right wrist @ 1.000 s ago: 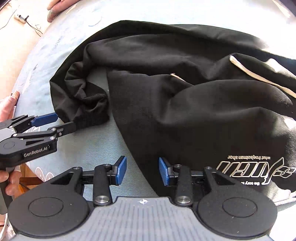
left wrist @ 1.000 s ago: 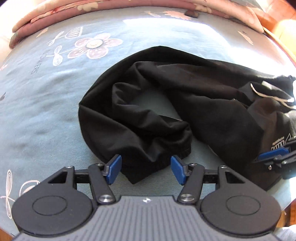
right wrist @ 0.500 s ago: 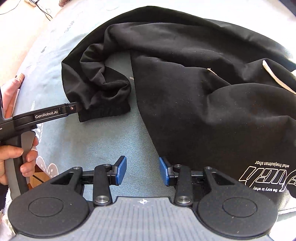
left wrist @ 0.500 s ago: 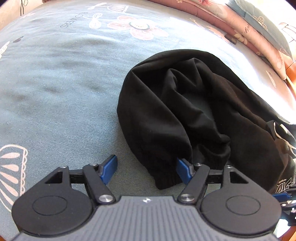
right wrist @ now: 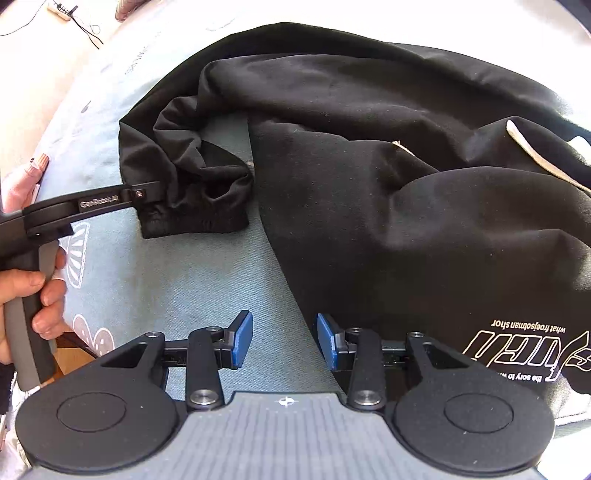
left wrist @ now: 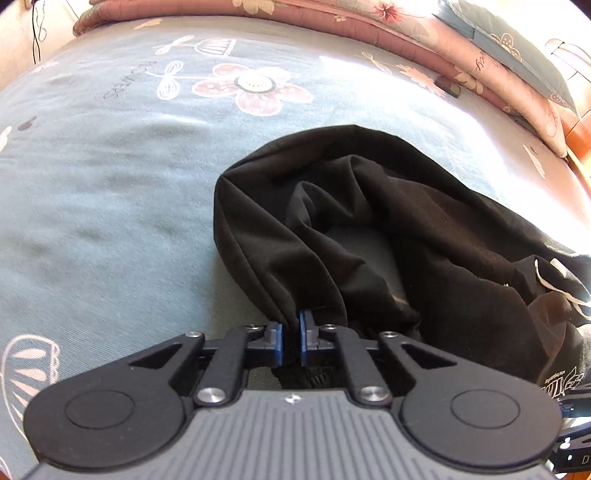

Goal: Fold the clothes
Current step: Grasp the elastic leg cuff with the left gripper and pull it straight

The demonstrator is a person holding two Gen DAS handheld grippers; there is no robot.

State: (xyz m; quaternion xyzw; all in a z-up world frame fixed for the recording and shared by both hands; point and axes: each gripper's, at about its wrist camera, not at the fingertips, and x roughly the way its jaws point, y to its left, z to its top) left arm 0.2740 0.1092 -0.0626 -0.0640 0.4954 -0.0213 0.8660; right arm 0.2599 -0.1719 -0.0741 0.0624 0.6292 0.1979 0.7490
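Observation:
A black hoodie [left wrist: 424, 229] lies crumpled on the bed, with its white chest print [right wrist: 517, 350] upside down at the near right and a white drawstring [right wrist: 532, 155] beyond it. In the left wrist view my left gripper [left wrist: 291, 326] has its jaws closing onto the sleeve cuff [right wrist: 195, 221], and the blue pads pinch the black fabric. The right wrist view shows this left gripper [right wrist: 147, 192] from the side, biting the cuff's left end, with a person's hand [right wrist: 37, 295] on its handle. My right gripper [right wrist: 284, 334] hangs open over bare sheet, just left of the hoodie's lower edge [right wrist: 295, 295].
The bed sheet [left wrist: 110, 192] is blue-grey with flower prints. A folded pink quilt [left wrist: 332, 26] and a pillow [left wrist: 517, 48] lie along the far side. The bed's edge and the floor with a cable [right wrist: 74, 16] are at the left in the right wrist view.
My left gripper swung over the sleeve end and shut on the cuff, which stood between open jaws before. The right gripper kept its place and stayed open.

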